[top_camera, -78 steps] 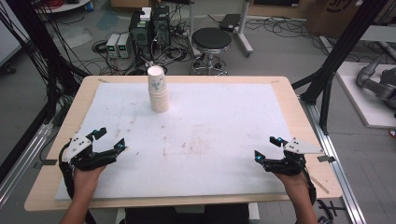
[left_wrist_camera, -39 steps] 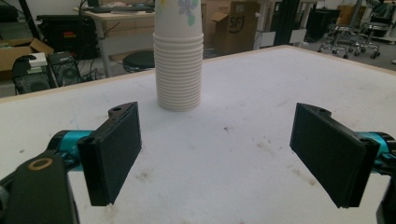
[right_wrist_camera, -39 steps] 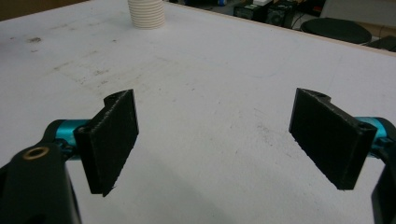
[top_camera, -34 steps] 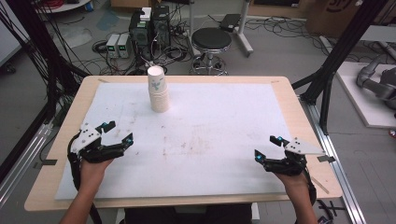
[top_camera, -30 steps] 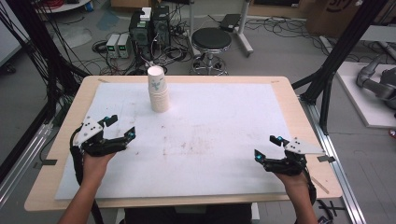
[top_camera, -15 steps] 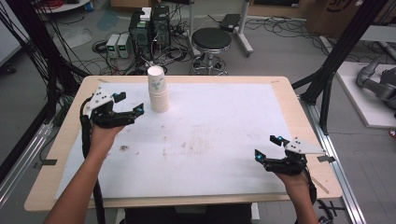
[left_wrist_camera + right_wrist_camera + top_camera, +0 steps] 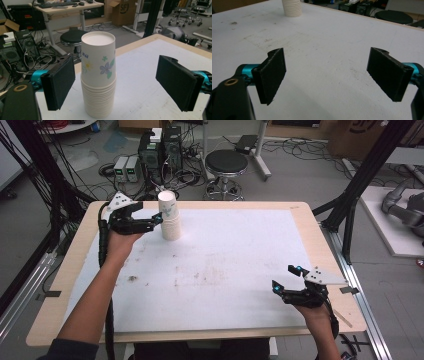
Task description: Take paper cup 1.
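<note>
Cups, a nested paper stack with blue and yellow flowers printed on the top one, stand upright between the left gripper's two black pads, which are spread wide; the pad at nine o'clock sits just beside the stack, the pad at three o'clock stays well apart from it, and neither seems to touch the paper, though the near gap is hard to judge. Seen from the high view, that gripper points toward three o'clock at the stack, which stands near the table's far edge at about eleven o'clock from the middle of the white sheet. The right gripper hovers low over bare, smudged sheet with its pads equally wide, holding nothing; the high view places it at roughly four o'clock, near the front right corner. Beyond the table's far edge, at twelve o'clock, stands a black round stool.
</note>
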`<state>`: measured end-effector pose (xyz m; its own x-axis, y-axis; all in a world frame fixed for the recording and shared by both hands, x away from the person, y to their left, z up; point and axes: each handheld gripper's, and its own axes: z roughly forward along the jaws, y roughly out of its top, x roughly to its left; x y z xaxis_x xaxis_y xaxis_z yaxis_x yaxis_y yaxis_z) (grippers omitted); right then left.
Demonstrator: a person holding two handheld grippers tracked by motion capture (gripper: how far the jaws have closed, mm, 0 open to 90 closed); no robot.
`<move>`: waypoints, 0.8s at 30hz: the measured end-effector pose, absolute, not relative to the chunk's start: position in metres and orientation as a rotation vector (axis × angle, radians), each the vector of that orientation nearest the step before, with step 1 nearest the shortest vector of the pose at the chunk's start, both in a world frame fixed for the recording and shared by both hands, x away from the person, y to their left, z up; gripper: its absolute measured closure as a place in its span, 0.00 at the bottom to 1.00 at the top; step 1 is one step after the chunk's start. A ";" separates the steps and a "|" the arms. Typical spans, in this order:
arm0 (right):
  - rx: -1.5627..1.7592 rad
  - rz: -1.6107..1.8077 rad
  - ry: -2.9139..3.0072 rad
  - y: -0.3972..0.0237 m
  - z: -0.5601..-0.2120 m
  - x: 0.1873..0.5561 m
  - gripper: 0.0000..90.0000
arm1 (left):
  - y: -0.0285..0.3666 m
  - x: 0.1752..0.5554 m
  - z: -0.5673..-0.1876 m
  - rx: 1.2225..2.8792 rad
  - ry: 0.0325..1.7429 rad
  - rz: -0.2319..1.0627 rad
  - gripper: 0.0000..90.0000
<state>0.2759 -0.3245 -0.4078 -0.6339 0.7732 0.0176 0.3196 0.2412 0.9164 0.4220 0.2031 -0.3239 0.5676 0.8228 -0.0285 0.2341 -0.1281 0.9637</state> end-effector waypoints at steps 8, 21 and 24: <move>0.982 1.373 2.089 -0.321 -0.407 0.276 0.18 | 0.192 0.459 -0.319 1.692 0.943 0.622 0.18; 0.977 1.378 2.088 -0.321 -0.406 0.275 0.18 | 0.179 0.497 -0.334 1.701 1.009 0.586 0.18; 0.979 1.379 2.085 -0.322 -0.406 0.274 0.18 | 0.176 0.499 -0.337 1.695 0.998 0.586 0.19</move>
